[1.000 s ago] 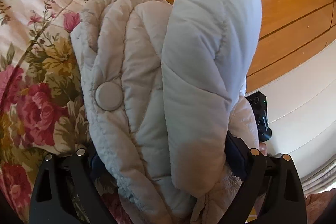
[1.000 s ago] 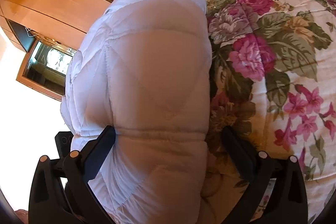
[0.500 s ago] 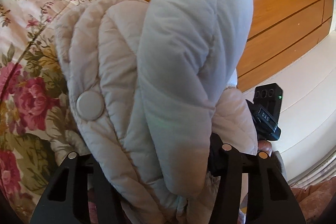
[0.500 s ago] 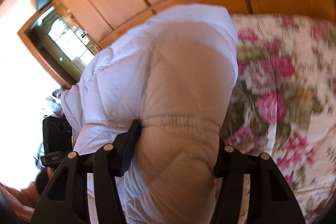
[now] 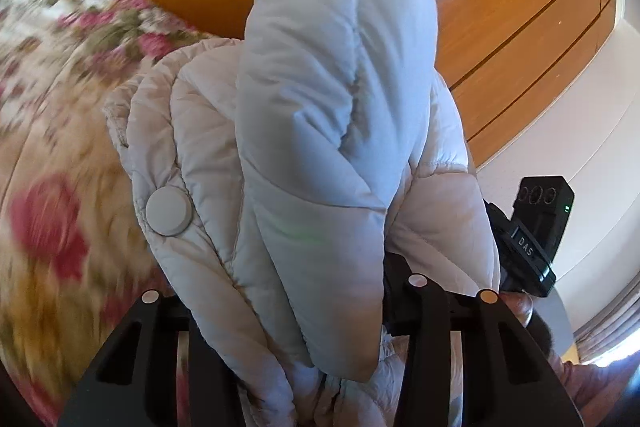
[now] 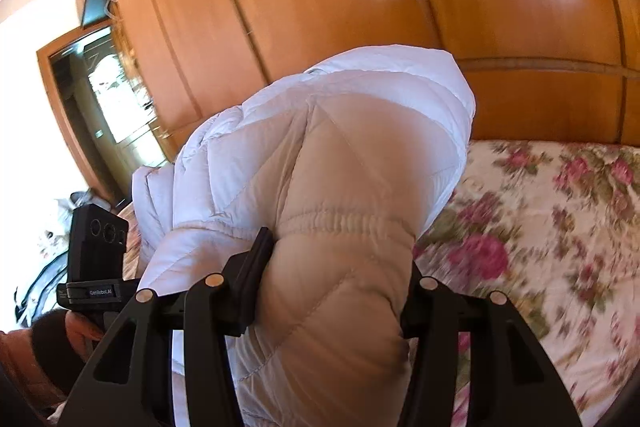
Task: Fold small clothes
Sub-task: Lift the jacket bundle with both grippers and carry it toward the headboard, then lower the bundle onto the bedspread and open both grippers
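Two tools, both clamped on the same puffy jacket (image 5: 320, 155): left tool (image 5: 280, 323) w/ fingers closed narrow around a thick bunch of quilted fabric near the snap button (image 5: 167, 211), right tool (image 6: 332, 303) pinching the padded roll by its elasticated seam (image 6: 344, 221). Jacket hangs in the air btwn them, lifted off the bed (image 6: 560, 227), bulk drooping fwd over both lenses. Judging from this, step in hand is carrying/laying the jacket down for a fold. To do it well: keep both grips firm (slick, springy fill will prob. slide out of a loose pinch), keep tools level and apart so the fabric stays taut, lower onto the floral bedspread (image 5: 60, 147) flat, edges aligned, before letting go. Around: wooden wardrobe panels (image 6: 360, 7) behind the bed, glass-fronted cabinet (image 6: 108, 99) at left in the right-wrist view, white wall (image 5: 560, 115). In the way: the jacket itself blocks most of each view, so the landing spot is hard to see; each tool's camera block shows just beside the fabric, so snagging is possible.
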Action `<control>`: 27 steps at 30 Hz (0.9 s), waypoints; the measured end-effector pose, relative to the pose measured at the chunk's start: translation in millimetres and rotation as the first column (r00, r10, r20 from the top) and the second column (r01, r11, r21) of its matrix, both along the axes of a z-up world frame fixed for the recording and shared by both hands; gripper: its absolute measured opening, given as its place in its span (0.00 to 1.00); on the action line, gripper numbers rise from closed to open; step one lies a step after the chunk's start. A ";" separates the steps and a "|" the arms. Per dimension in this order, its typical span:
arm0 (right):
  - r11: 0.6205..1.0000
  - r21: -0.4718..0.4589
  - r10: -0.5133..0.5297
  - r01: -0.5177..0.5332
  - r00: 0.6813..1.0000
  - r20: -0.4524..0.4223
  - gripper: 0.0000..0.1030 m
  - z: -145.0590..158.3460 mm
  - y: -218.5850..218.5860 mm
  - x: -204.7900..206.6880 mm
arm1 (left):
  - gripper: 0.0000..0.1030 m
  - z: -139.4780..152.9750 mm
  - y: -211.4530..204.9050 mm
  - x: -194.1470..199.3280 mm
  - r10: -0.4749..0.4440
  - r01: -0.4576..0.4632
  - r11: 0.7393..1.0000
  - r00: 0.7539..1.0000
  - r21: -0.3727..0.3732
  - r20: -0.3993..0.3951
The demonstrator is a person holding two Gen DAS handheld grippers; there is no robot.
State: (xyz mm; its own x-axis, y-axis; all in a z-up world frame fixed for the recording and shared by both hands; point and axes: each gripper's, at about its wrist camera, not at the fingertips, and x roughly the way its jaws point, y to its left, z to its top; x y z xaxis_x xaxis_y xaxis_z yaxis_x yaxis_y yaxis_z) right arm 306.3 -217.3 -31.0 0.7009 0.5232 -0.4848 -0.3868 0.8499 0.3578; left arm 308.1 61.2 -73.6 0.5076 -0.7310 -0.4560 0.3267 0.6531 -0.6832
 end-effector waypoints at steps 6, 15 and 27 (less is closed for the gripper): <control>0.996 -0.053 -0.072 0.074 0.997 0.035 0.48 -7.6 -27.7 60.8 | 0.42 8.4 -25.1 64.6 0.010 -0.010 0.998 1.000 0.068 0.012; 0.987 -0.081 -0.146 0.140 0.987 -0.070 0.57 -60.8 -56.9 108.2 | 0.56 -27.0 -42.1 123.1 0.051 -0.039 0.988 0.996 0.149 -0.078; 0.940 -0.188 -0.294 0.284 0.956 -0.023 0.88 -43.2 -54.8 68.5 | 0.75 -20.7 -16.4 54.6 0.196 -0.183 0.974 0.977 0.136 -0.087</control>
